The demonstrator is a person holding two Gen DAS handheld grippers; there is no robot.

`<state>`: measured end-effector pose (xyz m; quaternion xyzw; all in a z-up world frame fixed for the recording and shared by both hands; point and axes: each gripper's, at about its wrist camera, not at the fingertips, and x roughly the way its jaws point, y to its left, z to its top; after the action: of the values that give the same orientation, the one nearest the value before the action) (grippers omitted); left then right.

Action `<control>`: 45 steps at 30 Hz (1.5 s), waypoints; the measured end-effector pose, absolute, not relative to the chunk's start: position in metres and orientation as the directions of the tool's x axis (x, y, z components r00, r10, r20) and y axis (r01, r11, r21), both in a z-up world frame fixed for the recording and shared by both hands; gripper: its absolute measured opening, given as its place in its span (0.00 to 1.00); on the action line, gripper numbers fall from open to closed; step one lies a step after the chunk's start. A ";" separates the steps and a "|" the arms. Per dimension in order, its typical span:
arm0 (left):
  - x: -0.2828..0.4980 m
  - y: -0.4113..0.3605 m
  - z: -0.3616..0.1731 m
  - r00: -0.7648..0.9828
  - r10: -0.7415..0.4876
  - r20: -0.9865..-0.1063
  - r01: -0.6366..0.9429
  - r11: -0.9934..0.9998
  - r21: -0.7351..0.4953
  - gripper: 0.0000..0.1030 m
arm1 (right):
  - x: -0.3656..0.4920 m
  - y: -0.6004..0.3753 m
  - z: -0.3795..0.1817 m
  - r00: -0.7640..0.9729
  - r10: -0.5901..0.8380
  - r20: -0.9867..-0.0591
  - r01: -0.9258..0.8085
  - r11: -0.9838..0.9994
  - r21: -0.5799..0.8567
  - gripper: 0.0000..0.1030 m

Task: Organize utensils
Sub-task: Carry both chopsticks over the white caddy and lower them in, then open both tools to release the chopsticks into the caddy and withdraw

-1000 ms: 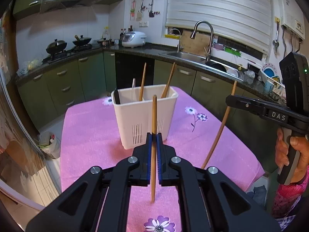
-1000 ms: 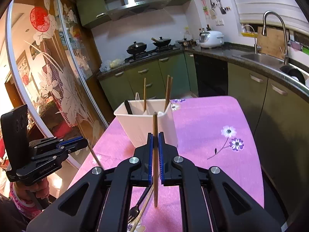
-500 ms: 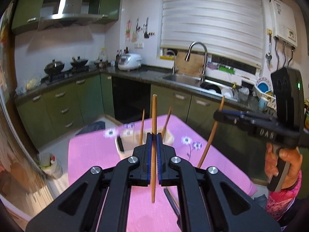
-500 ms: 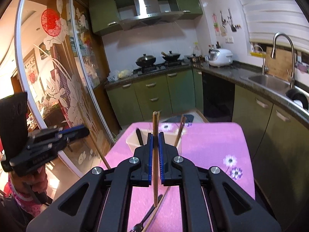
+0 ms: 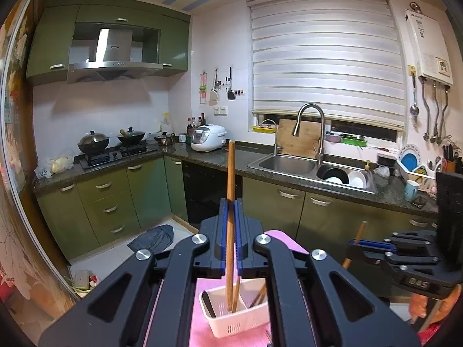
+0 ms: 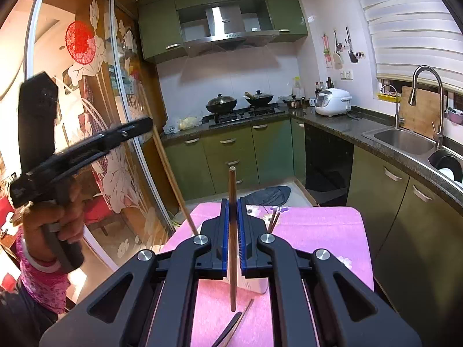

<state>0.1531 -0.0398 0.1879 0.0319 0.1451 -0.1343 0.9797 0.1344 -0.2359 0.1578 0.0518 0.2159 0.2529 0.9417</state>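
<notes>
Left wrist view, my left tongs (image 5: pixel 230 225) clamped on a wooden chopstick (image 5: pixel 230 173), white utensil basket (image 5: pixel 240 318) below them, my right tongs (image 6: pixel 233 225) gripping another chopstick (image 6: pixel 232 190).

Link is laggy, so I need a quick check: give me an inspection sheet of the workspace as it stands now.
Surface: pink flowered tablecloth on the table.
Job's things: white utensil holder with chopsticks and a dark utensil standing in it; loose utensils lying on the cloth.
Clutter: nothing seen on the table.
Grippers: left gripper shut on a wooden chopstick; right gripper shut on another chopstick; both above the table.
Cables: nothing seen.
Surroundings: green cabinets, sink, stove with pots, cloth on the floor.
</notes>
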 end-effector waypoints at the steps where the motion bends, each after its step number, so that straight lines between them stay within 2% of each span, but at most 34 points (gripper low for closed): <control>1: 0.159 -0.041 0.185 0.923 -0.246 -0.296 0.266 0.964 0.028 0.04 | 0.136 -0.236 0.160 0.780 0.498 -0.379 -0.454 0.867 0.205 0.06; 6: 0.188 -0.046 0.149 0.912 -0.216 -0.348 0.242 0.970 0.031 0.04 | 0.148 -0.235 0.176 0.793 0.498 -0.352 -0.452 0.867 0.209 0.06; 14: 0.213 -0.045 0.077 0.858 -0.178 -0.481 0.220 0.975 0.032 0.05 | 0.172 -0.237 0.216 0.840 0.482 -0.250 -0.433 0.872 0.229 0.06; 17: 0.205 -0.041 0.066 0.853 -0.175 -0.492 0.219 0.975 0.032 0.06 | 0.184 -0.231 0.220 0.857 0.455 -0.240 -0.412 0.887 0.211 0.06; 20: 0.188 -0.036 0.067 0.858 -0.174 -0.484 0.222 0.974 0.042 0.07 | 0.209 -0.220 0.209 0.863 0.429 -0.268 -0.384 0.900 0.206 0.06; 24: 0.166 -0.035 0.068 0.854 -0.196 -0.481 0.247 0.968 0.044 0.19 | 0.237 -0.211 0.179 0.853 0.415 -0.317 -0.359 0.907 0.221 0.06; 26: 0.153 -0.035 0.066 0.849 -0.206 -0.487 0.262 0.964 0.049 0.21 | 0.245 -0.204 0.160 0.846 0.408 -0.343 -0.352 0.911 0.217 0.06; 34: 0.128 -0.043 0.035 0.783 -0.240 -0.573 0.305 0.952 0.017 0.27 | 0.261 -0.177 0.099 0.813 0.387 -0.435 -0.341 0.922 0.183 0.07; 37: 0.126 -0.052 0.015 0.742 -0.245 -0.624 0.321 0.947 0.010 0.34 | 0.250 -0.171 0.093 0.818 0.378 -0.434 -0.348 0.925 0.151 0.22; 40: 0.129 -0.066 -0.012 0.682 -0.253 -0.686 0.349 0.937 0.002 0.34 | 0.223 -0.176 0.099 0.840 0.373 -0.395 -0.353 0.927 0.126 0.22; 42: 0.129 -0.078 -0.033 0.641 -0.253 -0.725 0.366 0.931 -0.001 0.34 | 0.197 -0.188 0.104 0.853 0.371 -0.366 -0.351 0.928 0.124 0.26; 44: 0.131 -0.090 -0.058 0.591 -0.247 -0.768 0.380 0.925 -0.006 0.34 | 0.174 -0.200 0.103 0.860 0.369 -0.352 -0.347 0.929 0.127 0.34; 45: 0.131 -0.094 -0.069 0.568 -0.246 -0.785 0.382 0.924 -0.013 0.34 | 0.160 -0.209 0.099 0.863 0.365 -0.348 -0.342 0.931 0.127 0.35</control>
<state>0.1311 -0.0940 -0.0691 0.0793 0.4290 -0.1781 0.8820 0.1598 -0.2092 0.0989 0.0304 0.1864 0.1833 0.9648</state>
